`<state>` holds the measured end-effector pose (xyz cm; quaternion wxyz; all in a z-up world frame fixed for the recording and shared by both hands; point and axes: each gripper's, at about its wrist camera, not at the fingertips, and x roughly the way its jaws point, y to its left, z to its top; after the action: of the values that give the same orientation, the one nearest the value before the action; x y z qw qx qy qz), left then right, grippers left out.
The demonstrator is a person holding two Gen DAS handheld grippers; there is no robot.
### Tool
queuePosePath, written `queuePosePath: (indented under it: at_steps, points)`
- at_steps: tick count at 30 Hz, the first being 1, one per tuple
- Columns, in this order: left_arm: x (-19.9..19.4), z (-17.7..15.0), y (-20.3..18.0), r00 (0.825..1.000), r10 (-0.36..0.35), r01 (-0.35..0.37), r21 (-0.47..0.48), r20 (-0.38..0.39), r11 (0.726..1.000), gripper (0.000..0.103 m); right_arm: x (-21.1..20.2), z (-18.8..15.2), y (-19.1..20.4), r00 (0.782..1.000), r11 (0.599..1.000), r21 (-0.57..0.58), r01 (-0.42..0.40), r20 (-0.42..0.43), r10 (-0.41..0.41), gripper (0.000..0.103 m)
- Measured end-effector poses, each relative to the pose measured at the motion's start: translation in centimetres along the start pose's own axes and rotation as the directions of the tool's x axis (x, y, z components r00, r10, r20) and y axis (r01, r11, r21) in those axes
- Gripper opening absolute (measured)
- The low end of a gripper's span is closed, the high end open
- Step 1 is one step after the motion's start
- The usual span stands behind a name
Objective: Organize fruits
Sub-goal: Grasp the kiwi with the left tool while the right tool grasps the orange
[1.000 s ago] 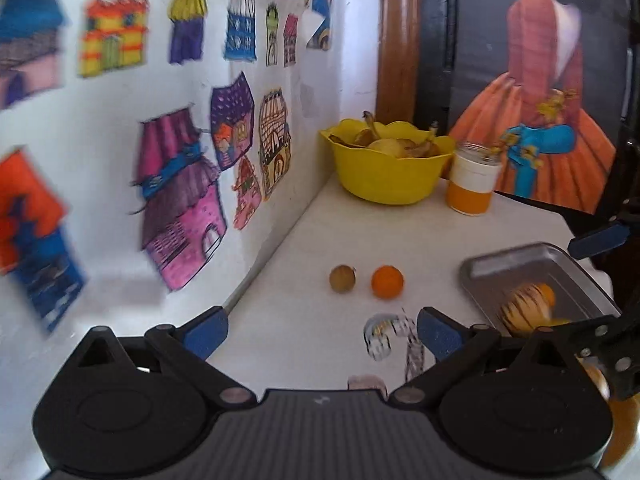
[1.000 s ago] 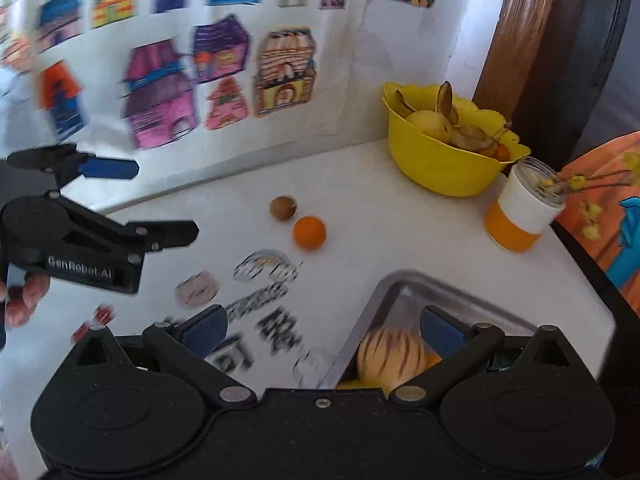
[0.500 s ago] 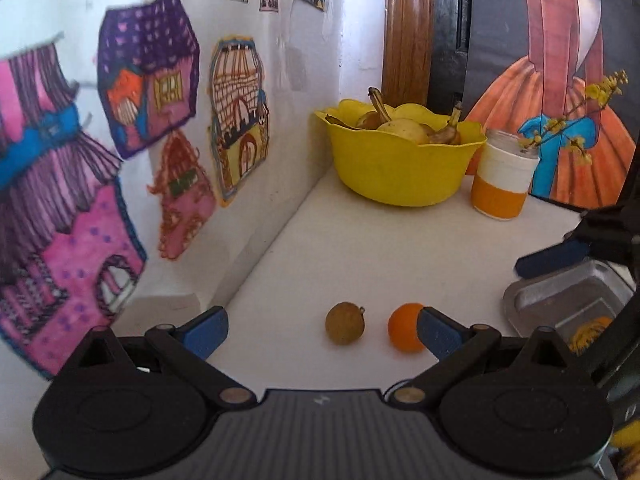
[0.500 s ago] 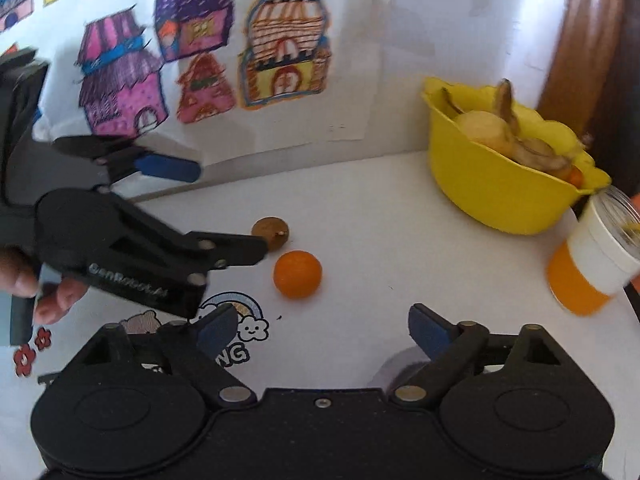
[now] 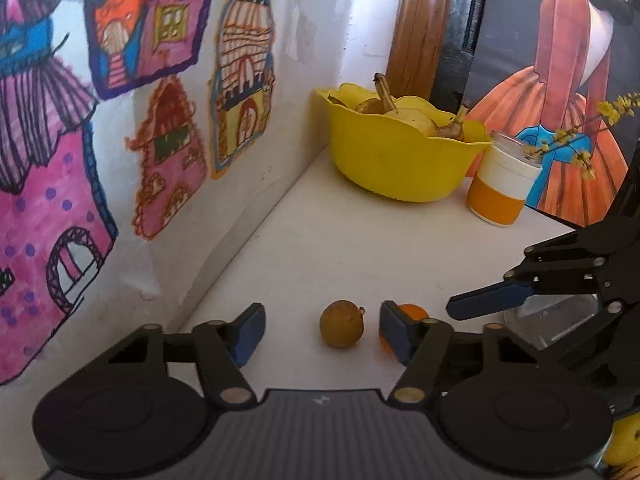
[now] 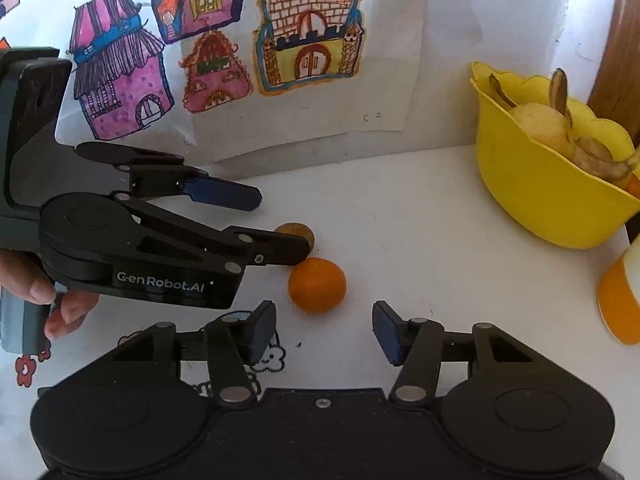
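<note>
A small brown round fruit lies on the white table between the jaws of my left gripper. Those jaws are closing, and a gap shows on both sides of the fruit. An orange sits just right of it, in line with the gap of my right gripper and just ahead of its fingertips. The right jaws are closing too, with nothing pressed between the pads. In the right wrist view the left gripper reaches in from the left and hides most of the brown fruit.
A yellow bowl holding bananas and a pear stands at the back by the wall. An orange-and-white cup stands beside it. A metal tray lies at the right behind the right gripper. A hand holds the left gripper. Drawings cover the wall.
Both grippers have come forward and down to the two fruits. Their jaws have narrowed from wide open. The tray has dropped out of the right wrist view.
</note>
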<state>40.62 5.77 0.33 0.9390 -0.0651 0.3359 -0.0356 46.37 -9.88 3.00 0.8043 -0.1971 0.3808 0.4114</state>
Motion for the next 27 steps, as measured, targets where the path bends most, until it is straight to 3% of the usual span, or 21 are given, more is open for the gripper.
queuePosePath:
  at_steps: [5, 9, 15, 18, 20, 27]
  points:
    - [0.4, 0.1, 0.7, 1.0, -0.009, 0.008, -0.041, -0.015, 0.999, 0.06, 0.9, 0.4, 0.4, 1.0, 1.0, -0.018, 0.0, -0.015, 0.0, 0.045]
    - [0.8, 0.2, 0.8, 1.0, -0.013, 0.012, -0.045, -0.019, 0.999, 0.059, 0.9, 0.5, 0.8, 1.0, 0.999, -0.043, -0.004, -0.013, 0.003, 0.038]
    - [1.6, 0.6, 0.2, 0.999, 0.006, -0.007, -0.036, -0.038, 0.999, 0.051, 0.9, 0.7, 0.7, 1.0, 0.999, -0.043, -0.01, -0.01, 0.01, 0.034]
    - [1.7, 0.7, -0.1, 0.999, 0.012, -0.013, -0.022, -0.049, 1.0, 0.041, 0.7, 0.7, 0.7, 1.0, 0.999, -0.046, -0.012, -0.007, 0.012, 0.034]
    - [1.8, 0.7, -0.5, 0.998, 0.022, -0.023, -0.008, -0.053, 1.0, 0.028, 0.5, 0.5, 0.6, 1.0, 0.999, -0.041, -0.009, -0.002, 0.009, 0.034]
    - [1.3, 0.4, -0.9, 0.998, 0.013, -0.015, -0.029, -0.065, 0.999, 0.027, -1.7, -0.7, -0.3, 1.0, 1.0, -0.008, 0.013, 0.01, -0.012, 0.033]
